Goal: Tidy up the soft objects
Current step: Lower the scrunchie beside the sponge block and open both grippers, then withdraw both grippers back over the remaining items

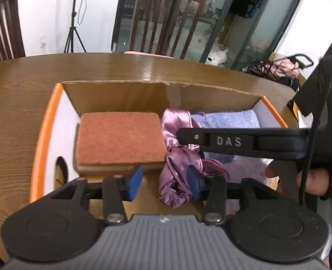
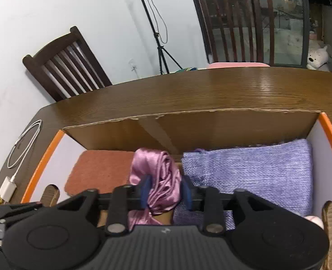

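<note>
The right gripper (image 2: 166, 191) pinches the pink satin cloth (image 2: 159, 175) in the cardboard box (image 2: 188, 117), between the rust pad (image 2: 98, 171) at nine o'clock and lilac towel (image 2: 251, 168) at three, apparently to seat it, while the left gripper (image 1: 163, 183) hovers with fingers spread.

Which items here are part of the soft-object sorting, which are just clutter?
Job:
cardboard box
orange pad
pink satin cloth, clamped by right hand-held gripper
purple knit cloth
left hand-held gripper

Clutter:
white charger cable
plush toy
chairs
tripod
</note>
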### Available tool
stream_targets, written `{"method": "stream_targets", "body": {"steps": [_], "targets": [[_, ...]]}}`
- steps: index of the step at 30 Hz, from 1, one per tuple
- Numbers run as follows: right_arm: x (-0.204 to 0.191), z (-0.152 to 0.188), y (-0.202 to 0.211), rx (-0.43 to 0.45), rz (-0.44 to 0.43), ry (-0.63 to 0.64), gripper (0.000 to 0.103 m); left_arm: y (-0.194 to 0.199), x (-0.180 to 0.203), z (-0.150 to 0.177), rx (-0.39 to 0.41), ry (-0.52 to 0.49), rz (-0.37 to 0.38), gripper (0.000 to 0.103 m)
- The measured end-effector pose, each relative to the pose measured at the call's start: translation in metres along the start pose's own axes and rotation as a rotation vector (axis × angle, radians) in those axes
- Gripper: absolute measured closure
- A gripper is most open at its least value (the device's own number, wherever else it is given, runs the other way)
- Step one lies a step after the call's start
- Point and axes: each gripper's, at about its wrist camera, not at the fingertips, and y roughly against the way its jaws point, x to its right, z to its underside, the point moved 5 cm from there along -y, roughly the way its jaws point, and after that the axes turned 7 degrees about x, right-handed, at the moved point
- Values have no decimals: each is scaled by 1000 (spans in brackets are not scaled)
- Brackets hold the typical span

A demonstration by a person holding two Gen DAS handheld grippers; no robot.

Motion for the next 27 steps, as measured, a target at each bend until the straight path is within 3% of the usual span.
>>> {"method": "stream_targets", "body": {"steps": [7, 11, 16, 21, 27], "targets": [[-8, -17, 65, 106, -5, 65, 52, 66, 1, -12, 106, -11, -21, 51], [-5, -23, 128, 185, 20, 112, 44, 125, 0, -3, 187, -56, -53, 35], [10, 2, 203, 243, 72, 197, 34, 191, -12, 27, 257, -92, -146, 33], [23, 27, 259, 299, 98, 176, 32, 240, -10, 52, 306, -78, -163, 30], [9, 58, 302, 374, 89, 228, 26, 280, 6, 81, 393, -102, -188, 23]]}}
